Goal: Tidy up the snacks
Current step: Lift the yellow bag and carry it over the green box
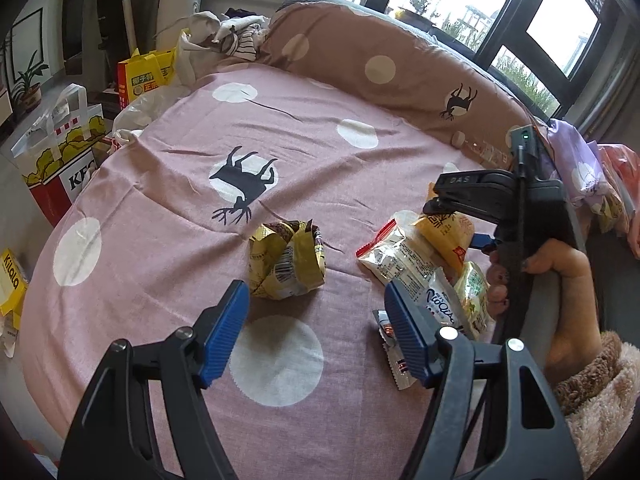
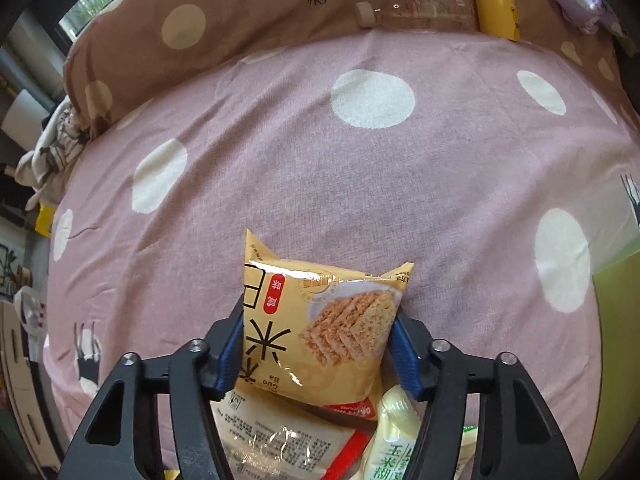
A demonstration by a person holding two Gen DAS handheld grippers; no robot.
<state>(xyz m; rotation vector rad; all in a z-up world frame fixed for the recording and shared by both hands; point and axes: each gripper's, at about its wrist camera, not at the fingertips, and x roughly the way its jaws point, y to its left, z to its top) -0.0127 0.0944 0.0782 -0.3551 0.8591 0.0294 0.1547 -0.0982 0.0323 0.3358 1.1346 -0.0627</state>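
Blue pads of the right gripper point(image 2: 318, 342) pinched a yellow rice-cracker packet point(image 2: 320, 328), apparently for sorting; the left gripper point(image 1: 316, 330) hung spread above the bed point(image 1: 160, 200).

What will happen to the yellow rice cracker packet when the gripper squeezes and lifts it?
The rice cracker packet looks puffy with air, so it probably weighs little and dents a bit between the right gripper pads. Its shiny film may be slippery. The crackers pictured on it look brittle, so a hard squeeze could crumble them.

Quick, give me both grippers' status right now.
Left gripper: open, holding nothing, above the bedspread.
Right gripper: closed on the yellow rice-cracker packet, over the snack pile.
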